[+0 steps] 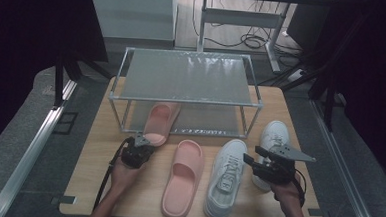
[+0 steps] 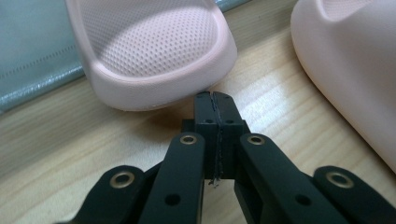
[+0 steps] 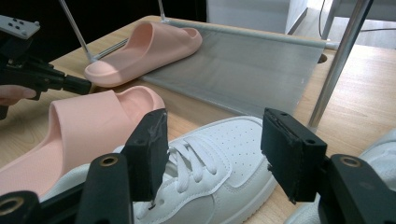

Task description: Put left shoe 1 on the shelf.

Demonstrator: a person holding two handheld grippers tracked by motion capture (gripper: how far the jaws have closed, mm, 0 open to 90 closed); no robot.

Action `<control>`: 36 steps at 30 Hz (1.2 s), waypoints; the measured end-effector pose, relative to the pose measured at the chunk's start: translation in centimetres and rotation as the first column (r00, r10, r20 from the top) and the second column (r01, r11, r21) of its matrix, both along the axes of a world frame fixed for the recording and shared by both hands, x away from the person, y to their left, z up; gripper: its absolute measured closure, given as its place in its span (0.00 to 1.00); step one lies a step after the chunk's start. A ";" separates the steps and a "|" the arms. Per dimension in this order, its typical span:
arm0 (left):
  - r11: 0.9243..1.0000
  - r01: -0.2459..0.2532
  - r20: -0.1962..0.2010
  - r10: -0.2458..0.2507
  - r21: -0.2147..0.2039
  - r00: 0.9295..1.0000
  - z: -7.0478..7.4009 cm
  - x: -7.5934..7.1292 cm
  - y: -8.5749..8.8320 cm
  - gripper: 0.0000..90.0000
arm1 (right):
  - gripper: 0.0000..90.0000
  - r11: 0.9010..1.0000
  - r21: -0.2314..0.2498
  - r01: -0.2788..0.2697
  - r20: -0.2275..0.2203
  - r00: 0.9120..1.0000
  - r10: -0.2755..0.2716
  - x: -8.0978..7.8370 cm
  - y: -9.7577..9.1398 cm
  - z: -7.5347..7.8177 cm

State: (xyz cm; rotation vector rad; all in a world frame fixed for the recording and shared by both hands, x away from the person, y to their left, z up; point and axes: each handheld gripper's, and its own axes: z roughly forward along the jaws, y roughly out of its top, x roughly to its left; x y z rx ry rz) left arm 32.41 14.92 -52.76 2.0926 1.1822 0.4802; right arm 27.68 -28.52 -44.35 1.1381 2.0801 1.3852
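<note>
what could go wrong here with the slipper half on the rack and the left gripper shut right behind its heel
The left gripper, jaws shut, sits at the heel of the pink slipper that lies partly on the rack's lower shelf. Pushing off-centre could swing the slipper sideways towards the rack's front left post, or the tip may slip under the rounded heel.

The right gripper hangs open over a white sneaker; closing on the laces alone might give a weak hold.

A wooden counter (image 1: 102, 184) carries a two-tier metal rack (image 1: 187, 78). Cables (image 1: 249, 40) lie on the floor behind it.
</note>
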 end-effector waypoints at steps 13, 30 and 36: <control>1.000 0.014 -0.008 -0.014 0.009 1.000 0.0 1.8 -1.5 1.00 | 0.46 1.000 -0.003 0.002 0.000 1.000 -0.002 0.0 0.0 0.0; 1.000 -0.019 -0.011 0.019 -0.008 1.000 -0.3 4.1 -2.5 1.00 | 0.46 1.000 -0.005 0.002 -0.001 1.000 -0.002 0.1 0.0 -0.1; 1.000 -0.022 -0.016 0.022 -0.019 1.000 -0.3 4.6 -3.0 1.00 | 0.46 1.000 -0.005 0.004 -0.001 1.000 -0.004 0.1 0.0 -0.1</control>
